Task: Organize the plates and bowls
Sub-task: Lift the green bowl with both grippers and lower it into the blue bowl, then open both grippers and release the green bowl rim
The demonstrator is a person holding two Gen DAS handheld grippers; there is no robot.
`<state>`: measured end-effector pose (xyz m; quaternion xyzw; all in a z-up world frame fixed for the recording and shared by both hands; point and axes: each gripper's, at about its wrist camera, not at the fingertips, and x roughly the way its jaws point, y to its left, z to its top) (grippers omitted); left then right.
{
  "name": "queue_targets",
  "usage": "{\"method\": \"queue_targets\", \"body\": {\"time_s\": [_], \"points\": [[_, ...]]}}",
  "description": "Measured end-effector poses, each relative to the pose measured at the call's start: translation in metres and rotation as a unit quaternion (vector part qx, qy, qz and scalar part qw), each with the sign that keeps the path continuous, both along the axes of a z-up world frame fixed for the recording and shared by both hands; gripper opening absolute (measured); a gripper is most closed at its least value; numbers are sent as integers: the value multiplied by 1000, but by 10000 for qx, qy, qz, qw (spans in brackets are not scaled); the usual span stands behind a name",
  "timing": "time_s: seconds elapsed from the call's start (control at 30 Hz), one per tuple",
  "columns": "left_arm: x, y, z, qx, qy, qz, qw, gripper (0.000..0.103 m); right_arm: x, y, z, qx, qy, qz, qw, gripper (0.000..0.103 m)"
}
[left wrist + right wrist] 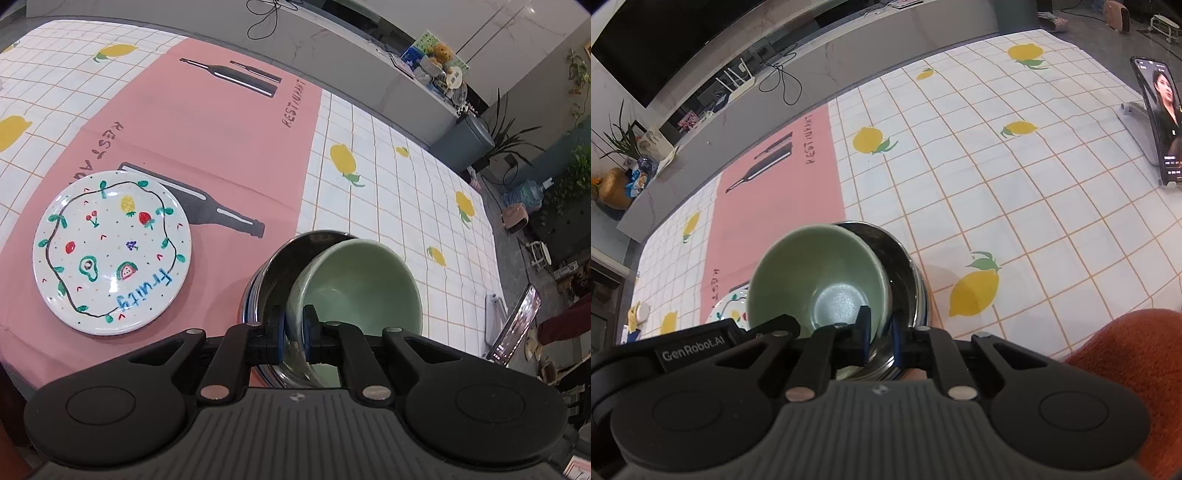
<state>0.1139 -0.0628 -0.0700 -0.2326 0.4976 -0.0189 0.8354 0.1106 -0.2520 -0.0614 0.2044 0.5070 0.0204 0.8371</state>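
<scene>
Pink placemat (207, 122) bears fruit plate (110, 251).

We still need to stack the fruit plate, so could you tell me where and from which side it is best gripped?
Probably the rim. The fruit plate lies flat on the pink placemat, so only its thin, slightly raised edge offers the fingers a hold. Its near edge faces the left gripper, with bare mat in front; come in low from there, one finger over the rim, one under. That gripper is now shut on the green bowl.
</scene>
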Motion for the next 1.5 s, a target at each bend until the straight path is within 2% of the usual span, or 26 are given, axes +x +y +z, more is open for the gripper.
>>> {"method": "queue_targets", "body": {"time_s": [0.3,0.63,0.73,0.83,1.07,1.2,1.3,1.33,1.37,1.4,1.47,1.5], "points": [[4,-4,-1,183,-15,-168,9997,12,6,-1,-7,-2,133,-7,9999,8],[6,-5,-1,209,-16,-354,9992,15,8,5,-5,-182,113,-15,9998,10],[7,-2,-1,169,-11,-415,9990,17,7,2,-4,-104,117,-47,9999,10],[8,-3,0,268,-76,-464,9985,20,7,4,-5,-138,132,-21,9998,10],[4,1,2,143,-180,-449,9987,22,7,4,-8,-136,128,-42,9998,10],[0,6,15,224,-476,-408,9978,22,4,3,-3,-209,2,-82,9997,11],[-2,11,25,96,-709,-461,9964,22,1,0,4,-131,-181,-151,9996,14],[-3,12,29,116,-765,-476,9959,22,0,-2,8,-81,-259,-167,9995,18],[-4,12,32,150,-847,-510,9950,22,-1,-3,11,-39,-349,-174,9992,30],[-6,13,35,163,-947,-552,9938,22,-3,-4,15,9,-455,-163,9988,34],[-6,15,37,140,-1003,-626,9929,40,-6,-7,22,25,-650,-154,9978,45],[-6,17,37,100,-1024,-633,9927,45,-7,-8,24,0,-723,-163,9973,49]]}}
